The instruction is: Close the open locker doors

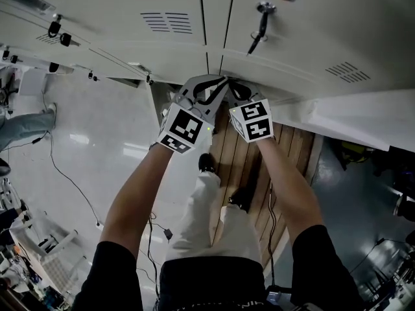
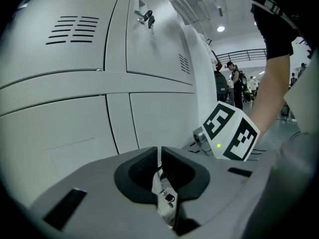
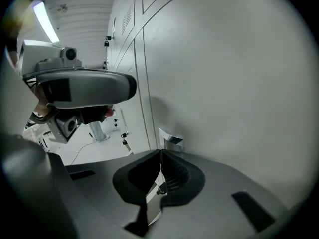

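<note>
Grey-white locker doors (image 1: 214, 18) fill the top of the head view. My left gripper (image 1: 209, 86) and right gripper (image 1: 233, 89) sit side by side close against the lockers' lower edge. In the left gripper view the jaws (image 2: 159, 156) stand together with nothing between them, facing flush door panels (image 2: 149, 108). The right gripper's jaws (image 3: 160, 158) are also together and empty, beside a broad door face (image 3: 234, 83) that carries a small metal latch (image 3: 171, 139). A white panel (image 1: 363, 118) juts out at the right; I cannot tell whether it is an open door.
Keys hang from locks on the upper doors (image 1: 259, 28) (image 2: 147, 18). The person's legs stand on a wooden pallet (image 1: 285, 154). Cables trail over the glossy floor (image 1: 78, 186) at the left. People stand far off down the hall (image 2: 233, 78).
</note>
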`<state>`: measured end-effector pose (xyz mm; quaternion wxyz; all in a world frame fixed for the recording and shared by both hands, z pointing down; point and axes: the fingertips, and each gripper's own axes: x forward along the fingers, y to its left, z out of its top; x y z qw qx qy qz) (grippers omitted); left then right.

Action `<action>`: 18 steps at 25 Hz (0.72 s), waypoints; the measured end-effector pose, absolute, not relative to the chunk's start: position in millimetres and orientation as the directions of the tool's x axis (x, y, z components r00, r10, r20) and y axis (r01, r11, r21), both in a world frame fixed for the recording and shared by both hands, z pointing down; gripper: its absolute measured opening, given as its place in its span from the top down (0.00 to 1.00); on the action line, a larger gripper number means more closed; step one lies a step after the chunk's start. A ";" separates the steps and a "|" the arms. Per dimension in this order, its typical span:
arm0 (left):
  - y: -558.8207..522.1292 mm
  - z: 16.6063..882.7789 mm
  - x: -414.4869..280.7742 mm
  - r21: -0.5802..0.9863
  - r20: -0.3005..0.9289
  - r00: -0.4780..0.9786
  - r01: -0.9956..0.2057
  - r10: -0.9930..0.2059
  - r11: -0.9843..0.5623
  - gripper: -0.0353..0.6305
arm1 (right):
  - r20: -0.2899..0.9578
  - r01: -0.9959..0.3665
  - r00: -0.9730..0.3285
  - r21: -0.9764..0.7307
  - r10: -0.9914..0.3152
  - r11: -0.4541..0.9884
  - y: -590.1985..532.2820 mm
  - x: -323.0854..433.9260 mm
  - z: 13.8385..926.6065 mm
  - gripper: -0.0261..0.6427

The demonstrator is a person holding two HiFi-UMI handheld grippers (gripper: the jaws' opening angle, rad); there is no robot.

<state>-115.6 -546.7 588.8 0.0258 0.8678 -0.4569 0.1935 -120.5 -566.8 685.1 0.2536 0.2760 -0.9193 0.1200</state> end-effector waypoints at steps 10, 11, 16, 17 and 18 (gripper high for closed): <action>-568.7 583.3 -121.2 -0.150 0.316 0.483 -0.824 -0.817 -0.546 0.91 | 0.514 -0.562 -0.730 -0.079 -0.450 0.823 -566.5 -117.8 683.5 0.91; -568.3 584.5 -121.7 -0.152 0.313 0.478 -0.828 -0.821 -0.540 0.91 | 0.511 -0.563 -0.731 -0.076 -0.453 0.823 -566.6 -115.4 682.0 0.91; -565.9 595.7 -126.2 -0.171 0.305 0.438 -0.848 -0.845 -0.502 0.91 | 0.489 -0.564 -0.736 -0.061 -0.468 0.824 -568.2 -97.6 671.7 0.91; -564.7 601.7 -127.1 -0.172 0.308 0.429 -0.853 -0.849 -0.493 0.91 | 0.485 -0.564 -0.737 -0.057 -0.471 0.824 -568.9 -94.0 670.2 0.91; -562.5 610.2 -127.1 -0.167 0.312 0.423 -0.857 -0.851 -0.487 0.91 | 0.482 -0.563 -0.737 -0.052 -0.473 0.825 -569.3 -90.7 669.0 0.91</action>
